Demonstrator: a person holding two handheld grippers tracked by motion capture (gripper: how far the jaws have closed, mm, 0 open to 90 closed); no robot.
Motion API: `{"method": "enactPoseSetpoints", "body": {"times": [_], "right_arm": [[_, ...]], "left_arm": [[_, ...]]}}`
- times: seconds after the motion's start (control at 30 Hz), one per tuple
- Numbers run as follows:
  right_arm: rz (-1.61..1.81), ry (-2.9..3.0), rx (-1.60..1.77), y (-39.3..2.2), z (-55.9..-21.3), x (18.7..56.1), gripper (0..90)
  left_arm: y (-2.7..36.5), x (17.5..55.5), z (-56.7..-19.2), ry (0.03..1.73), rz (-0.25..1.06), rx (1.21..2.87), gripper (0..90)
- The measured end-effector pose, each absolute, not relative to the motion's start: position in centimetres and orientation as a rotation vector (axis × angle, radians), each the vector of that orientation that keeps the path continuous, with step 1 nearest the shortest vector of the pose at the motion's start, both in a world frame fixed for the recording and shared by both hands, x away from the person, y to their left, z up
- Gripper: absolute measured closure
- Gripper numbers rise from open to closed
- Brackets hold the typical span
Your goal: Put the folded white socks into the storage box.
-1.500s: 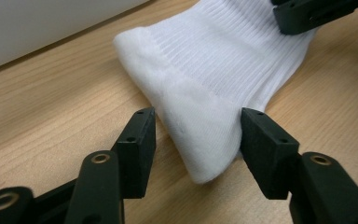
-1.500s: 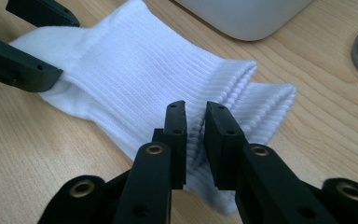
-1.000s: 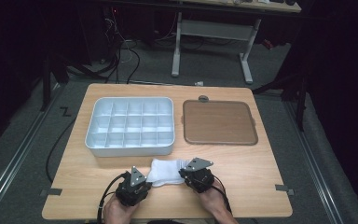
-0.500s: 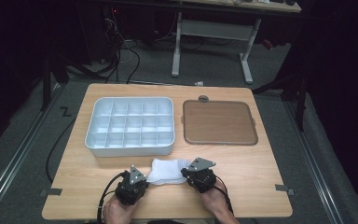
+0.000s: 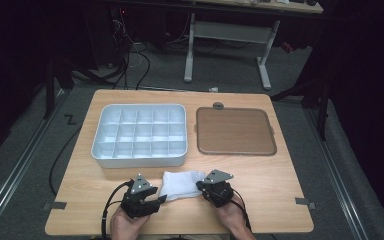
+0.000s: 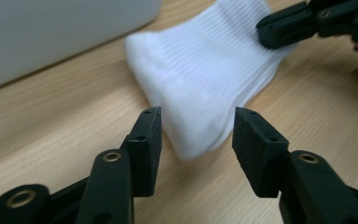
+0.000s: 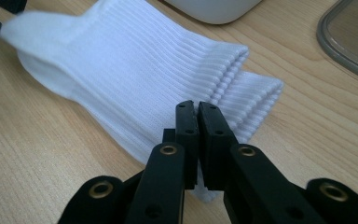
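Note:
A folded white sock (image 5: 182, 182) lies flat on the wooden table near its front edge. My left gripper (image 5: 161, 200) is at the sock's left end. Its jaws have just been opening and now stand open, and in the left gripper view (image 6: 198, 140) the sock's folded end (image 6: 200, 88) lies between and just ahead of the pads, untouched by them. My right gripper (image 5: 200, 186) is at the sock's right end, shut on the white sock (image 7: 135, 70) near its ribbed cuff, with its jaws (image 7: 197, 133) pressed together over the fabric.
A pale compartment tray (image 5: 100, 150) with several empty cells stands behind the sock at the left. A brown flat lid (image 5: 235, 131) lies at the right behind it. The table's front edge (image 5: 180, 231) runs just under my hands.
Both hands stay at the sock's two ends and the sock lies as before. The high view shows no plain shift of either gripper.

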State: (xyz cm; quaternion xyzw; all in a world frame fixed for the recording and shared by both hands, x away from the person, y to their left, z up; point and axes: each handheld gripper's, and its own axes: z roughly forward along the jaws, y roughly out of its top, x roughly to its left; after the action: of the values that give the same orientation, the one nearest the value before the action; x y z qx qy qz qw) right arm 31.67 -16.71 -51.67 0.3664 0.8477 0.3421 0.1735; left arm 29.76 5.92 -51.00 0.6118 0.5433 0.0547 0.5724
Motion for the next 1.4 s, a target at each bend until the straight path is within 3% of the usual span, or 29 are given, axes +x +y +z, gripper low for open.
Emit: {"method": "enactPoseSetpoints", "body": {"times": [0.1, 0.33, 0.6, 0.9, 1.17, 1.4], "right_arm": [[0.971, 2.404, 1.04, -16.7, -51.7, 31.7, 87.3], [0.971, 2.402, 1.038, -16.9, -51.7, 31.8, 86.9], [0.97, 2.404, 1.038, -16.8, -51.7, 31.7, 84.2], [1.014, 2.377, 1.023, -16.7, -50.6, 31.2, 74.9], [1.106, 2.35, 0.992, -15.7, -48.7, 31.2, 77.7], [1.102, 2.408, 0.98, -13.9, -49.6, 31.8, 80.5]], "left_arm": [[5.2, 30.7, -51.1, 1.269, 0.124, 1.431, 52.4], [4.1, 32.5, -53.1, 1.306, 0.155, 1.498, 61.1], [4.2, 32.1, -53.1, 1.337, 0.155, 1.512, 60.5], [5.1, 33.2, -51.4, 1.351, 0.12, 1.439, 48.7], [5.2, 36.0, -50.8, 1.4, 0.116, 1.42, 47.3], [4.9, 36.8, -51.5, 1.426, 0.101, 1.412, 46.7]]}}
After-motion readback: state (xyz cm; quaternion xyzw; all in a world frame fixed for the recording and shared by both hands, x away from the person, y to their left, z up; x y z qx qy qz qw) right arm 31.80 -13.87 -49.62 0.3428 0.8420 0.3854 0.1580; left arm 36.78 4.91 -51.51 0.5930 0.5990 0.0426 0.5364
